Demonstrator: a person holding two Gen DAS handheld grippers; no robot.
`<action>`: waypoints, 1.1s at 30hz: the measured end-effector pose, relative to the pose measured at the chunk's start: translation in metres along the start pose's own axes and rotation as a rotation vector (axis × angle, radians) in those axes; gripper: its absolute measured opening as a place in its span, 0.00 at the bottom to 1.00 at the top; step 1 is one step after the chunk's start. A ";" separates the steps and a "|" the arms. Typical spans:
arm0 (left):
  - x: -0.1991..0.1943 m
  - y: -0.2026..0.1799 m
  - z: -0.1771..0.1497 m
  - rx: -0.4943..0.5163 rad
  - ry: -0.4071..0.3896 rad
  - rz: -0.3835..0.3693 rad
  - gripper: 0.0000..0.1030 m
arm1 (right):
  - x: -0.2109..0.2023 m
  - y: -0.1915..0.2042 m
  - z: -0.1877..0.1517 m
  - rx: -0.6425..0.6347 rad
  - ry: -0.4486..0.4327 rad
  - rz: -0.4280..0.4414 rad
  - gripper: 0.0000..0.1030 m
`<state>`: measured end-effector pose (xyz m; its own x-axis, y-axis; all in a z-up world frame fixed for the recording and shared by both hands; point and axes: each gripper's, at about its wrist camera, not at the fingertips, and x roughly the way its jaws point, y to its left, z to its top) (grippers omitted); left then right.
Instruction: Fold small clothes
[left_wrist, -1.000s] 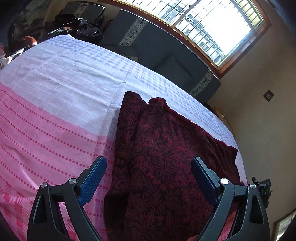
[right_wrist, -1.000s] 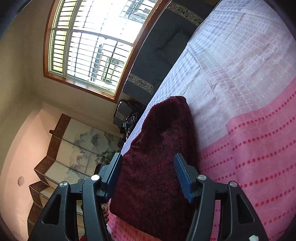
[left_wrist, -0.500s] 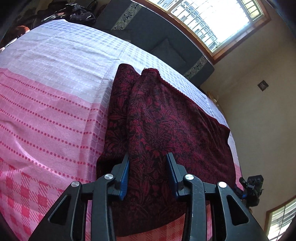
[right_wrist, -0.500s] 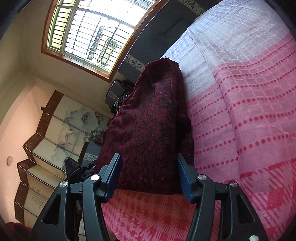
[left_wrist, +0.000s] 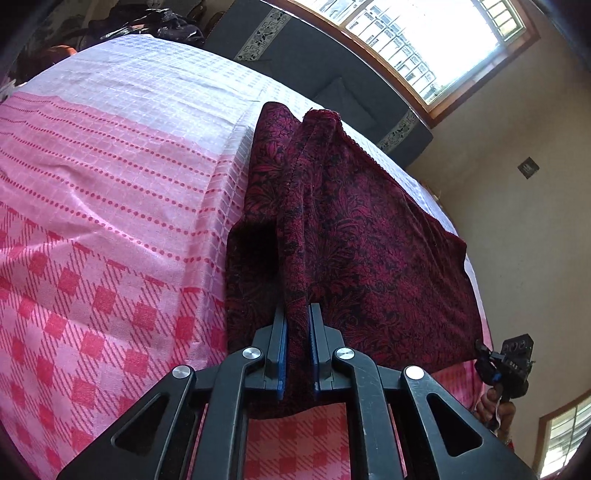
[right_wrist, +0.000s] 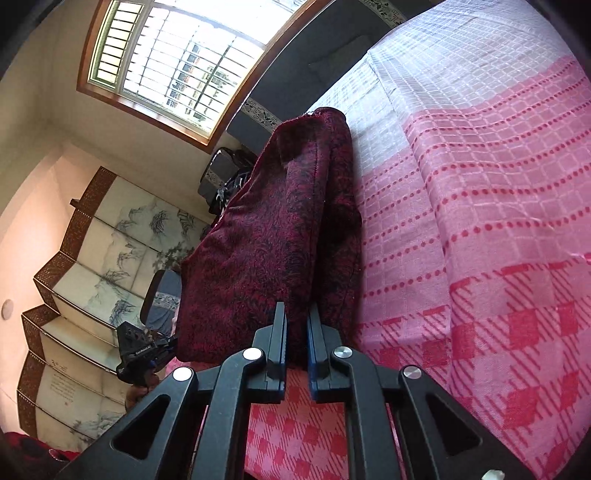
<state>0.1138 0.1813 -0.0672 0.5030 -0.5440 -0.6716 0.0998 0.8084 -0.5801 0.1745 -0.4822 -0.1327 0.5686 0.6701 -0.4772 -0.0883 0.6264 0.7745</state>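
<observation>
Two pairs of black tongs with blue pads are seen, each pinching the near edge of a dark red garment with a black floral pattern (left_wrist: 351, 236). The left tongs (left_wrist: 297, 332) are closed on a raised fold of the cloth, and the right tongs (right_wrist: 296, 332) are closed on another bunched part of its edge. The garment is spread on a desk covered by a pink and white checked cloth (left_wrist: 110, 206), beside which a dark sofa (left_wrist: 314, 62) stands under a barred window (left_wrist: 424, 33).
</observation>
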 end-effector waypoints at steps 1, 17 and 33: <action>0.000 0.002 0.000 -0.011 -0.007 -0.002 0.10 | 0.001 -0.003 -0.001 0.018 0.006 0.005 0.10; -0.035 -0.011 0.005 0.027 -0.226 0.123 0.23 | -0.023 0.010 0.014 -0.064 -0.041 -0.125 0.14; 0.059 -0.026 0.129 0.005 -0.097 0.113 0.50 | 0.071 0.047 0.135 -0.185 -0.006 -0.272 0.51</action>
<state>0.2512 0.1574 -0.0321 0.5921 -0.4252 -0.6846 0.0417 0.8645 -0.5009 0.3209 -0.4588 -0.0744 0.5962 0.4667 -0.6533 -0.0795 0.8440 0.5305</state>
